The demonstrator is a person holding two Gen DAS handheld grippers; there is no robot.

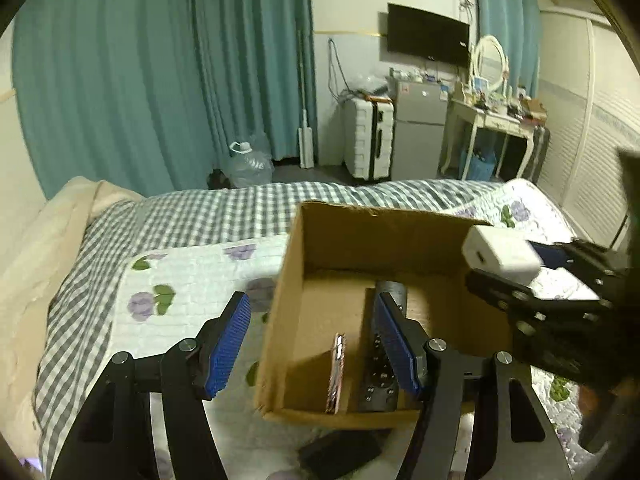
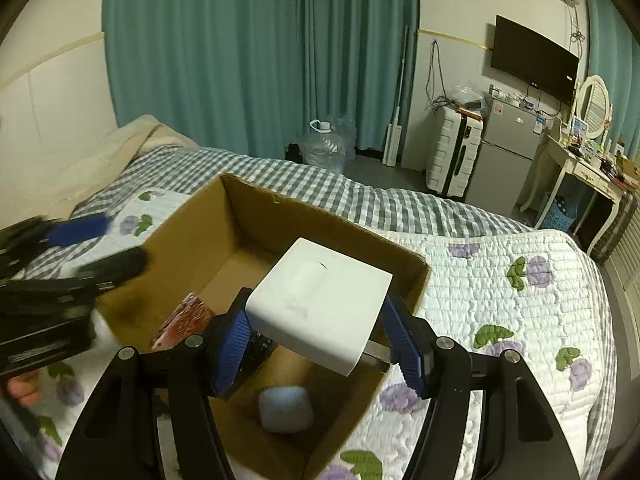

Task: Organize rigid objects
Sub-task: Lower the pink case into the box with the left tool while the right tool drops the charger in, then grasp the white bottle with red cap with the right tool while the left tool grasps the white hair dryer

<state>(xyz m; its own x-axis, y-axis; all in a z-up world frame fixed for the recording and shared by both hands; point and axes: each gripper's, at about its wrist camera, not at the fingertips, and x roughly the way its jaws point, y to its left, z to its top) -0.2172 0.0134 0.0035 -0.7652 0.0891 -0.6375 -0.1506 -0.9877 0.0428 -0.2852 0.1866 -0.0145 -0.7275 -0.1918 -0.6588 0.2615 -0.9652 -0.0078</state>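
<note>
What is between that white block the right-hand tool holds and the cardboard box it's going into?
Nothing visible. The white charger block, pinched in the right gripper, hangs over the open-topped cardboard box. Below lie a remote, a phone and a pale rounded thing, with bare floor between.

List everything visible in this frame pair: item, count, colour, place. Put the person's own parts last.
cardboard box: one, brown, open, on the bed
remote control: one, black, inside the box
thin patterned item: one, pinkish, on edge inside the box beside the remote
rounded pale object: one, whitish, on the box floor
white charger block: one, white, clamped in the right gripper above the box
dark flat object: one, black, on the quilt before the box
quilt: one, white with purple flowers, over a checked sheet
water jug: one, clear, on the floor
suitcase: one, white, beside the fridge
fridge: one, grey
television: one, black, wall-mounted
left gripper: open, straddling the box wall
right gripper: shut on the charger
</note>
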